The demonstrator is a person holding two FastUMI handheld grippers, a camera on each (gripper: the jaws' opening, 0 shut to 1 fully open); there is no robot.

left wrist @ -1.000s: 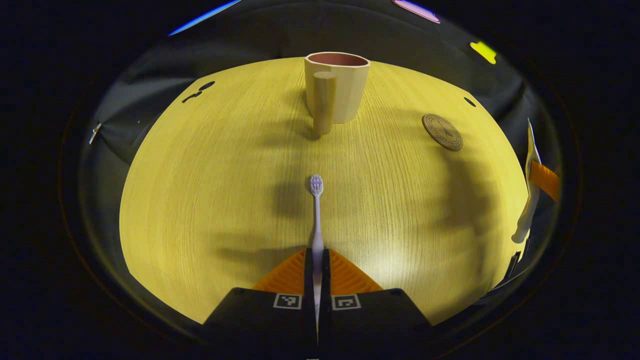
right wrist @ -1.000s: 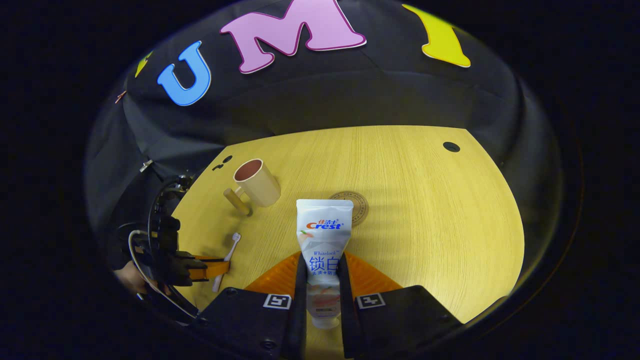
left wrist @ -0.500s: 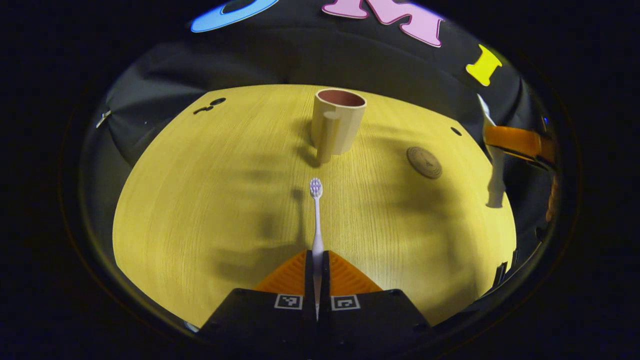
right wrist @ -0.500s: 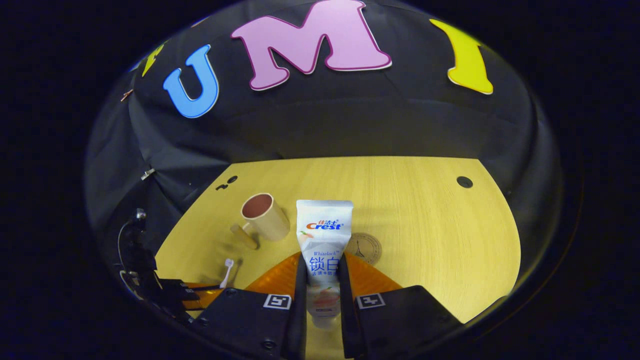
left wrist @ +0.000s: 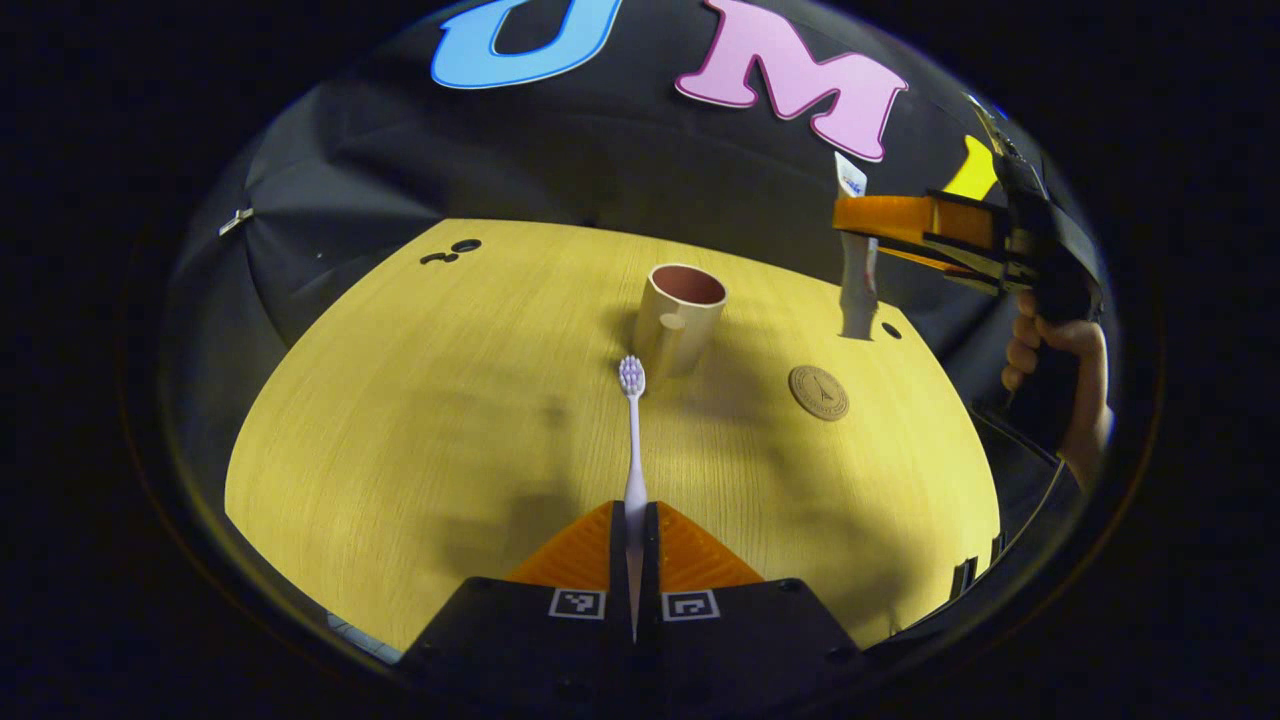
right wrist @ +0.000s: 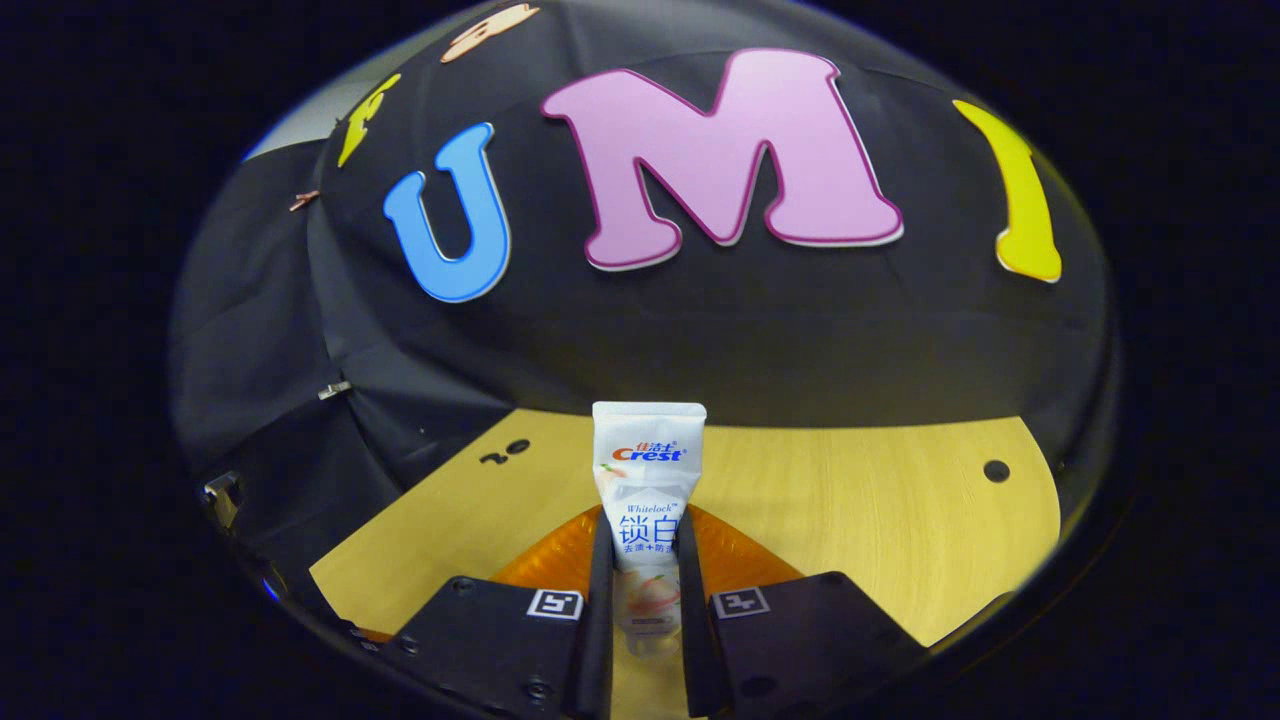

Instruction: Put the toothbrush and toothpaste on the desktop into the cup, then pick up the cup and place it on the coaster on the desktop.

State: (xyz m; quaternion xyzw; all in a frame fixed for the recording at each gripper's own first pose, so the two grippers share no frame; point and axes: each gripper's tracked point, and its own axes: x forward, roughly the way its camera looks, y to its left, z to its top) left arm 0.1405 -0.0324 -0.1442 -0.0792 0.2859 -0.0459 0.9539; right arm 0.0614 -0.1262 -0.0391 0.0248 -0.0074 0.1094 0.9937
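Left tongs (left wrist: pixel 634 530) pinch a slim white toothbrush (left wrist: pixel 632 432); right tongs (right wrist: pixel 641 560) pinch the white toothpaste (right wrist: pixel 646 497) tube.

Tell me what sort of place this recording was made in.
Most likely a staged recording booth, not a real bathroom. A black cloth wall backs a bare wooden desktop, where the cup and coaster sit as props, and a person's hand works a handheld gripper.
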